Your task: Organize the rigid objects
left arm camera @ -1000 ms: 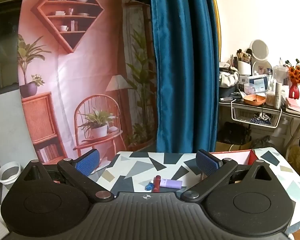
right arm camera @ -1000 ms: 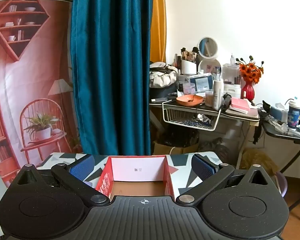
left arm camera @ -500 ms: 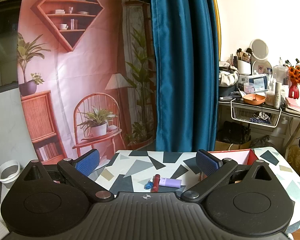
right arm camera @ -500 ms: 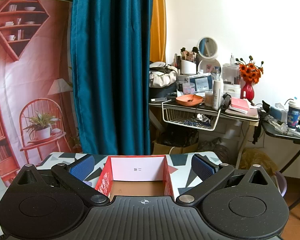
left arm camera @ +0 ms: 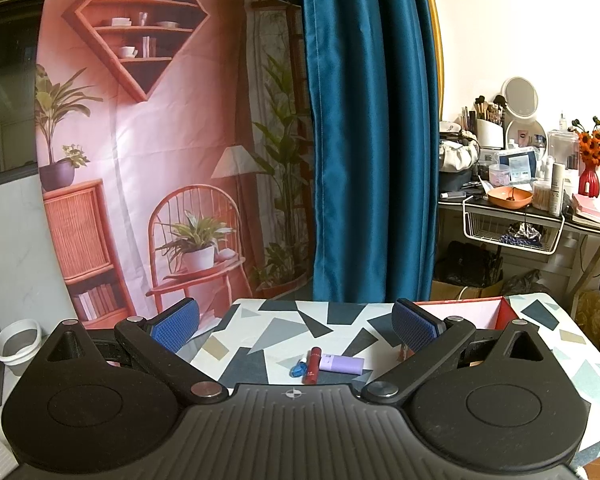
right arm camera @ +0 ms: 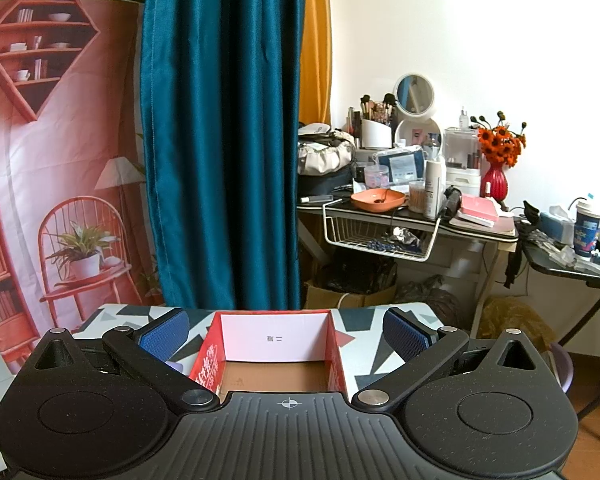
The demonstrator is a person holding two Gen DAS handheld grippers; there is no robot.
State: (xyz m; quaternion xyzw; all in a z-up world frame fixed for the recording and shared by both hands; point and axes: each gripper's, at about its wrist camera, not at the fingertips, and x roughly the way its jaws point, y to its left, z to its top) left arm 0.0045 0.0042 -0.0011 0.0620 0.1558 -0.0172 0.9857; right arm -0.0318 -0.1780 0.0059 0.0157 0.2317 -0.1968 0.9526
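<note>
Both my tongs are wide, nothing in either. My left gripper (left arm camera: pixel 295 322) hangs over the table (left arm camera: pixel 284 326) with its geometric-pattern top. Near the front edge, between the blue pads (left arm camera: pixel 175 326): a red lipstick tube (left arm camera: pixel 311 365), a lilac rectangular case (left arm camera: pixel 342 364) touching its right side, and a small blue item (left arm camera: pixel 298 368) just left, too small to identify. My right gripper (right arm camera: pixel 285 334) hangs over the open red box (right arm camera: pixel 276 376) toward the table's right edge; only bare cardboard floor visible inside.

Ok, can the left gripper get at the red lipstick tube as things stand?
Probably yes. The left gripper is open, and the red lipstick tube lies on the table just ahead between its fingers. A purple tube and a small blue item lie close alongside, so the pinch may catch them.
</note>
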